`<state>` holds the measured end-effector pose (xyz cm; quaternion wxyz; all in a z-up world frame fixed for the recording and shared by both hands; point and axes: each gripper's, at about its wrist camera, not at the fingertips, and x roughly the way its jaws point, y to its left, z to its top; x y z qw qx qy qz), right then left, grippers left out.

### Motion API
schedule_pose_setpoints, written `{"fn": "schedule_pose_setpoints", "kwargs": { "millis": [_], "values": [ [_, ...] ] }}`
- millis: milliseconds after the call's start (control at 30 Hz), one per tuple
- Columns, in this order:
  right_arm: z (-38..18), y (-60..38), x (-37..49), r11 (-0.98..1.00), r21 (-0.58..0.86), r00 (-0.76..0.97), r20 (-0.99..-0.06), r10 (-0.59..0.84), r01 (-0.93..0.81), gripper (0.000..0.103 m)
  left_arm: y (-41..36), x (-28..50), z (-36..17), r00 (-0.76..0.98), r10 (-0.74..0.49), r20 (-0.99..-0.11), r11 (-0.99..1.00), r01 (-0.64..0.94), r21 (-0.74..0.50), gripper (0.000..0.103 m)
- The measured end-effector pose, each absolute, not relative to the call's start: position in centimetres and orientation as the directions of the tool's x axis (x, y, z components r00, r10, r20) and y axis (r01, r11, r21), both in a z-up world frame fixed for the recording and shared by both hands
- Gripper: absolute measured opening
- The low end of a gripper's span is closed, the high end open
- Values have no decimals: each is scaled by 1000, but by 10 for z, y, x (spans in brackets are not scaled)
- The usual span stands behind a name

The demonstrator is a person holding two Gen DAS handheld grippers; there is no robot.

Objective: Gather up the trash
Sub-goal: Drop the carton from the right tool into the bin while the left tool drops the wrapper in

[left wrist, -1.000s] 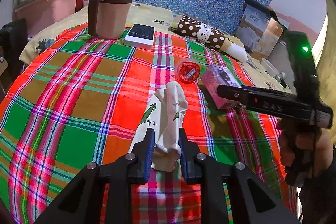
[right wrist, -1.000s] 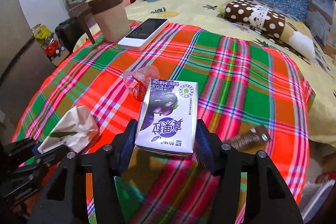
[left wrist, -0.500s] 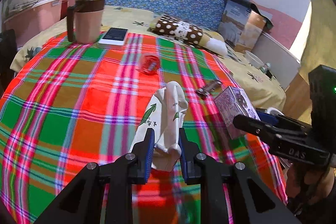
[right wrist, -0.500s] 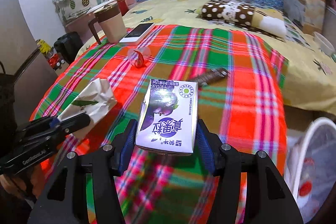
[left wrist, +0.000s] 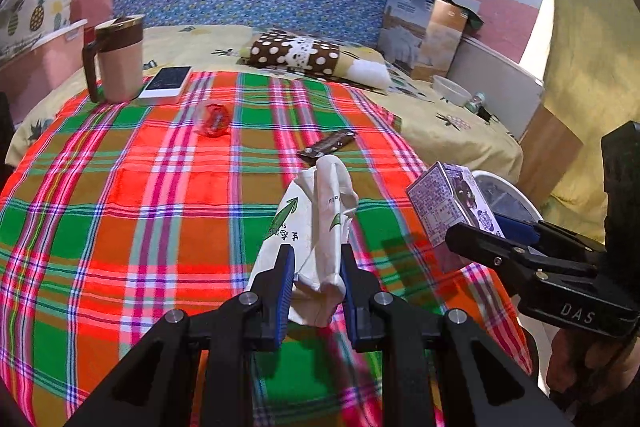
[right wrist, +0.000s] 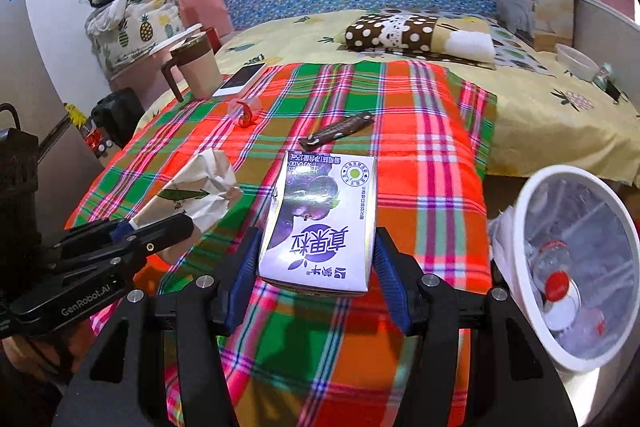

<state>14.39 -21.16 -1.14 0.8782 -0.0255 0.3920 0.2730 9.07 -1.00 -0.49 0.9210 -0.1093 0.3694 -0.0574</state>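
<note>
My left gripper (left wrist: 314, 269) is shut on a crumpled white paper bag (left wrist: 316, 227) with green leaf print, held above the plaid cloth (left wrist: 140, 207). My right gripper (right wrist: 316, 267) is shut on a purple milk carton (right wrist: 320, 219); carton and gripper also show in the left wrist view (left wrist: 452, 207). A white trash bin (right wrist: 576, 267) with a clear liner and a bottle inside stands at the right, beside the table. A brown snack wrapper (right wrist: 340, 129) and a red-and-clear plastic cup (right wrist: 242, 111) lie on the cloth.
A brown-lidded mug (left wrist: 118, 63) and a white phone (left wrist: 166, 83) sit at the far left of the cloth. Behind is a bed with a polka-dot pillow (left wrist: 312, 55), a box (left wrist: 424, 31) and a small bowl (left wrist: 452, 93).
Both grippers have pulled back and swung right with their loads. The trash bin has come fully into the right wrist view; the wrapper now shows ahead of the paper bag.
</note>
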Motion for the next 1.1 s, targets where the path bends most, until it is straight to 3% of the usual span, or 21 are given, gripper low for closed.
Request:
{"fn": "schedule_pose_setpoints", "kwargs": {
  "millis": [333,600,1100],
  "values": [
    [-10,-250,141,883,181,592,-681,431,-434,57,-51,99,3,707,-235,-667,968,106,-229,22],
    [-13,-315,149,943,179,664,-674,324,-279,57,-113,128,9,679,-336,-652,942,245,-230,22],
    [-34,-397,162,986,158,669,-727,156,-59,57,-222,187,-4,571,-477,-668,867,432,-250,22]
  ]
}}
